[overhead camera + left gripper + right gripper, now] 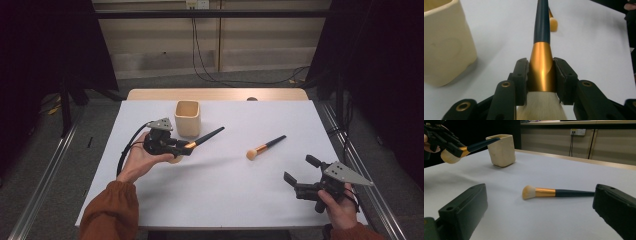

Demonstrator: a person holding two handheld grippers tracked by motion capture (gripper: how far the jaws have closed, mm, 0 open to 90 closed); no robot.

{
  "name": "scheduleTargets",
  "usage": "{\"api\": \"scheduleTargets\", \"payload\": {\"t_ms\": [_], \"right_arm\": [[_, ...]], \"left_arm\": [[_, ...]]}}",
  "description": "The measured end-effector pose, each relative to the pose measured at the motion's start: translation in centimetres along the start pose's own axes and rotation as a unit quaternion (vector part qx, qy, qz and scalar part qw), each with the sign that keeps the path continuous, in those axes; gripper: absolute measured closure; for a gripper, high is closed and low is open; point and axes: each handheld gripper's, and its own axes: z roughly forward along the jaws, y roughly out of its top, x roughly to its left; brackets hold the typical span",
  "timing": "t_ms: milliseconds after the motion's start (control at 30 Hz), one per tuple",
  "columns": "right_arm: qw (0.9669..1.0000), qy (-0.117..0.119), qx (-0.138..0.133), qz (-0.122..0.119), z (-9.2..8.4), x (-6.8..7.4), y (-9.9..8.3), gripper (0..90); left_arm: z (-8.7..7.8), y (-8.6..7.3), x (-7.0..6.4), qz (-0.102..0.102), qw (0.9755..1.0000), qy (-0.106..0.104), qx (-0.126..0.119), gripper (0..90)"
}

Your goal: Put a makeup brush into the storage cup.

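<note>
**Left Gripper Clamped on a Brush Beside the Cup**

The left gripper [186, 148] held a brush [205, 137] by its gold ferrule [541, 67], the two black pads pressed against either side of the metal. The pale bristles [541, 106] bunched behind the jaws, toward the hand, and the dark handle [542, 21] ran out ahead of them. In the high view the brush was off the table, its handle slanting up and to the right, with the tip just beside the cup [188, 118]. The cup, cream and square-sided, stood upright near the far edge of the white table [225, 195], its mouth open to the top.

A second brush [265, 147] lay flat on the table near the middle, well apart from the first, its orange-tinted bristles toward the person and its handle pointing away to the right.

The right gripper [299, 176] sat at the near right corner, jaws spread wide with nothing between them, aimed at the second brush.
</note>
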Motion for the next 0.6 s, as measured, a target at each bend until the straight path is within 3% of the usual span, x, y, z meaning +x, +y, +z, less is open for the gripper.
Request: {"api": "scheduleTargets", "payload": {"t_ms": [333, 600], "right_arm": [[0.9999, 0.016, -0.003, 0.004, 0.8, 0.3, 0.5, 0.0], [0.9992, 0.04, -0.001, -0.002, 1.8, 1.2, 1.3, 0.0]], "left_arm": [[0.1, -0.5, -1.5, 0.01, 0.9999, -0.006, -0.006, 65.5], [0.5, -0.6, -2.6, 0.018, 0.9995, -0.025, 0.001, 65.5]]}}
